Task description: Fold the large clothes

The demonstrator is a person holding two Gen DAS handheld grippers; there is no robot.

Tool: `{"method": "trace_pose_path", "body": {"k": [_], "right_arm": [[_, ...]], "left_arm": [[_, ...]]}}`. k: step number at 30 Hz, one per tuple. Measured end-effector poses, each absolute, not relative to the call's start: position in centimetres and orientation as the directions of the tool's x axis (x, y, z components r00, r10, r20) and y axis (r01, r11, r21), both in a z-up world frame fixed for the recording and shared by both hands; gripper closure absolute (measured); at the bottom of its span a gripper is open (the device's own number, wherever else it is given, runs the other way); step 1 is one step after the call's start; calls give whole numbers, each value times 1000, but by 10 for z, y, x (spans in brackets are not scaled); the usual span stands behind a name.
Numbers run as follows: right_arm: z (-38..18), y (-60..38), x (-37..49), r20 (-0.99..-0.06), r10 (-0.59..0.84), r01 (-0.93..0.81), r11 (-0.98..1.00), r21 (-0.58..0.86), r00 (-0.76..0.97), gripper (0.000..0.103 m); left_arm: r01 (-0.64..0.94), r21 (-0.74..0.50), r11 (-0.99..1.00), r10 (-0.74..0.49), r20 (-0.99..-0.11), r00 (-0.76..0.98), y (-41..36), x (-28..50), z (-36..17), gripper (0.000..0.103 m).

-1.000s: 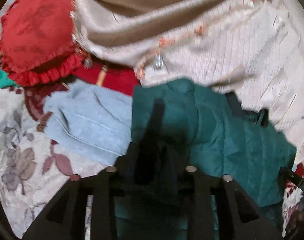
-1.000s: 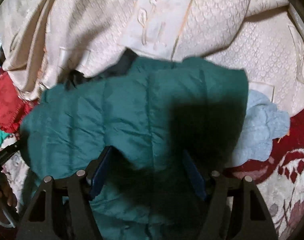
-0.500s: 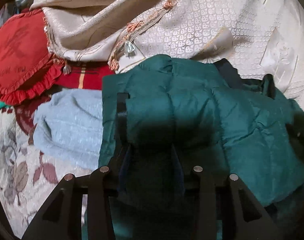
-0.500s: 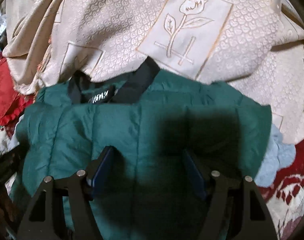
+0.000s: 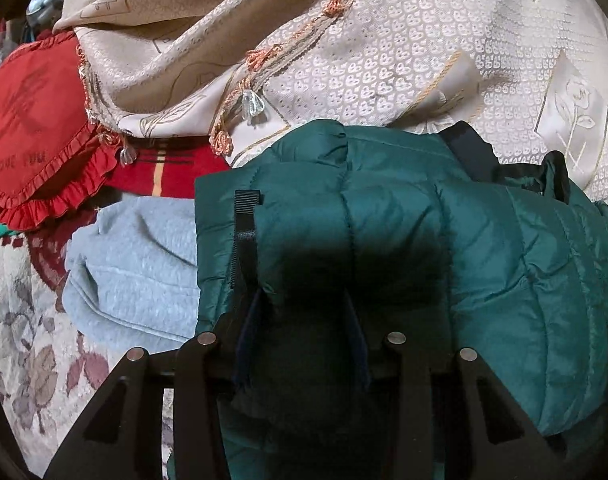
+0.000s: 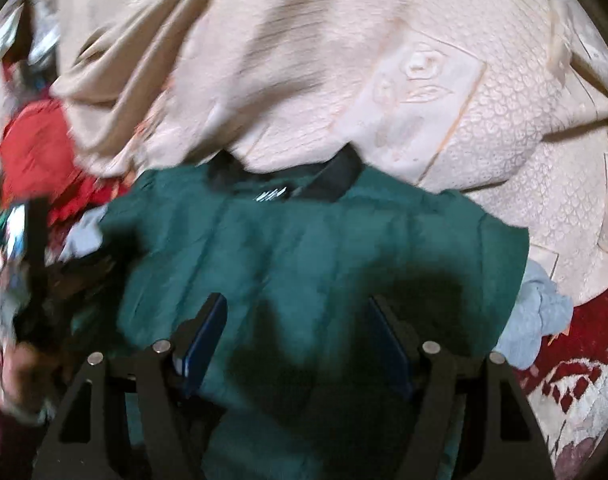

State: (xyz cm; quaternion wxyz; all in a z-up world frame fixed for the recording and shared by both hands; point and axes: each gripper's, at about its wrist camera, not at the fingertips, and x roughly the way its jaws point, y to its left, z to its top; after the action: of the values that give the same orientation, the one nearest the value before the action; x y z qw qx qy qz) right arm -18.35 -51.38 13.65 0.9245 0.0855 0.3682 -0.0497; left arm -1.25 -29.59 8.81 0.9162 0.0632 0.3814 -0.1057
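Observation:
A dark green quilted puffer jacket (image 5: 424, 248) with a black collar lies bunched on the bed; it also shows in the right wrist view (image 6: 324, 248). My left gripper (image 5: 301, 312) is shut on a thick fold of the green jacket near its black zipper edge (image 5: 243, 232). My right gripper (image 6: 299, 320) is over the jacket's lower part with its blue-padded fingers (image 6: 207, 328) spread wide and jacket fabric between them. The right wrist view is blurred by motion.
A cream embroidered bedspread (image 5: 384, 52) lies bunched behind the jacket. A light blue garment (image 5: 135, 268) lies to its left, also seen in the right wrist view (image 6: 536, 320). A red frilled heart cushion (image 5: 31, 128) and a floral red rug-like cover (image 5: 19, 344) lie at left.
Both grippers have carried the green jacket forward toward the cream bedspread. The right gripper's view has swung and blurred; its fingers stay wide apart. The left gripper stays shut on the fold.

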Motion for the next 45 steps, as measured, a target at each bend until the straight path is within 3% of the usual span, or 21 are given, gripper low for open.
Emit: {"method": "trace_pose_path", "body": {"k": [5,10,14,18,23,25,37,45], "right_arm": [[104,-496,-161,-757,-69,156,987,45,650,28],[88,-497,-140,-762,-96,201,979,45,640,27],[105,-508,-163,-758,-47,194,975,106,650,28],[118,-527,-207,-736,-97,223,972,74,670,28],[86,-569,-209,-798,-175,340,940,39,577,27],[75,-578,-203,-801,-137,363,926,105,582,27],[126,-558,-256,-742,-179,351,933,81,646,27],[103,-528,-235,-770,-87,313,938,151,632,27]], "left_arm": [[241,38,970,-143,-713,687,-296,-12,88,80],[241,38,970,-141,-717,683,-297,-10,87,79],[246,23,969,-156,-717,679,-294,-9,85,79],[244,28,969,-151,-713,685,-295,-9,83,79],[236,60,970,-127,-704,699,-299,-11,82,77],[230,73,971,-114,-702,703,-300,-12,83,75],[227,-14,974,-175,-681,711,-257,-41,121,73],[225,-42,973,-191,-693,695,-230,-79,128,73]]}}
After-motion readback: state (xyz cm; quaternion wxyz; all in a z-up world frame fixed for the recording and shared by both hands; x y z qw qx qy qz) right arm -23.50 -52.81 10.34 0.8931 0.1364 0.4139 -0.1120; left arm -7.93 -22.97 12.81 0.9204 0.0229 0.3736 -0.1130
